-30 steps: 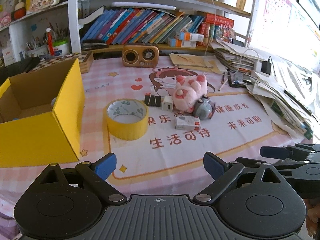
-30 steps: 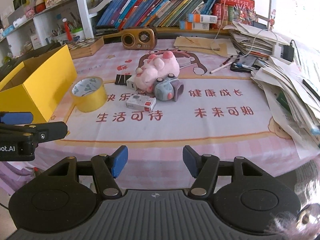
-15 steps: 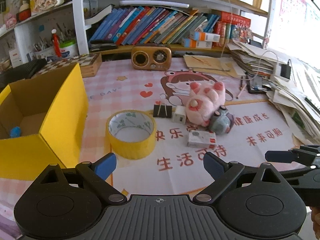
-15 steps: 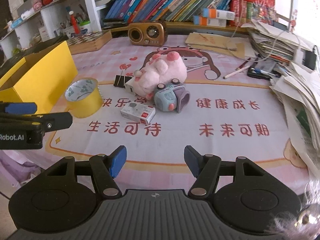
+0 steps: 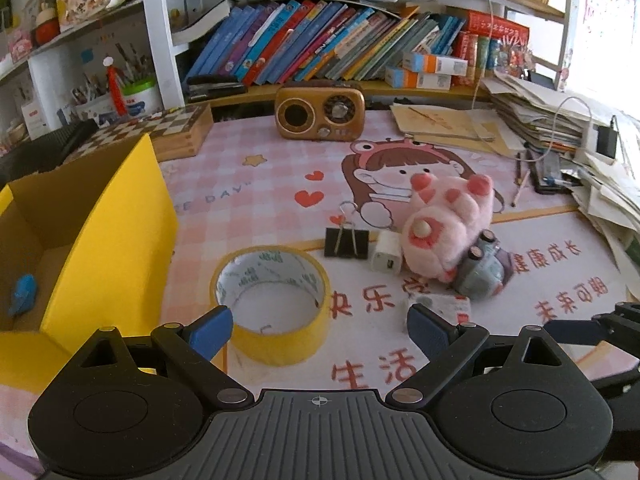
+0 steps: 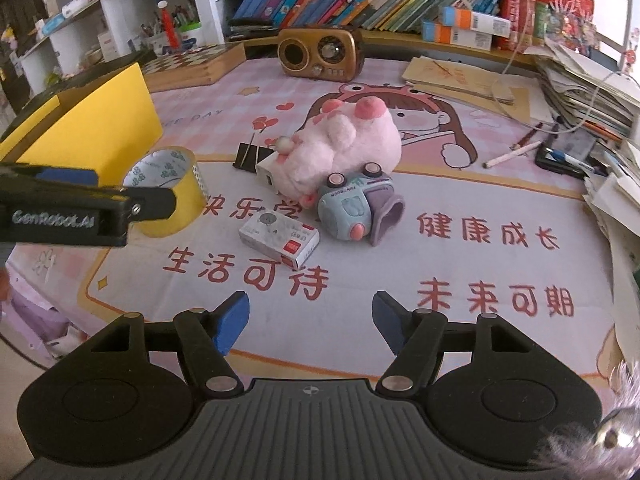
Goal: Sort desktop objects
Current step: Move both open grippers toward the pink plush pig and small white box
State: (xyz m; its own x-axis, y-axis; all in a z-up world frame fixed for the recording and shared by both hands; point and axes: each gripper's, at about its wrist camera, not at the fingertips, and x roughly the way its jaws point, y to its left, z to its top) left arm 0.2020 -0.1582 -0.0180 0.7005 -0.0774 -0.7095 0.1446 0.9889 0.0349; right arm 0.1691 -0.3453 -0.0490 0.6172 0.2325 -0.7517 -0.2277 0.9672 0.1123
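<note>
Both grippers reached toward clutter at mid-frame, nothing yet picked up. The left gripper (image 5: 320, 330) stood apart and empty above the yellow tape roll (image 5: 272, 300). The right gripper (image 6: 310, 322), its jaws just widened and empty, probably needed to advance toward the small white box (image 6: 279, 239). The yellow box (image 5: 80, 248) waited at left.
</note>
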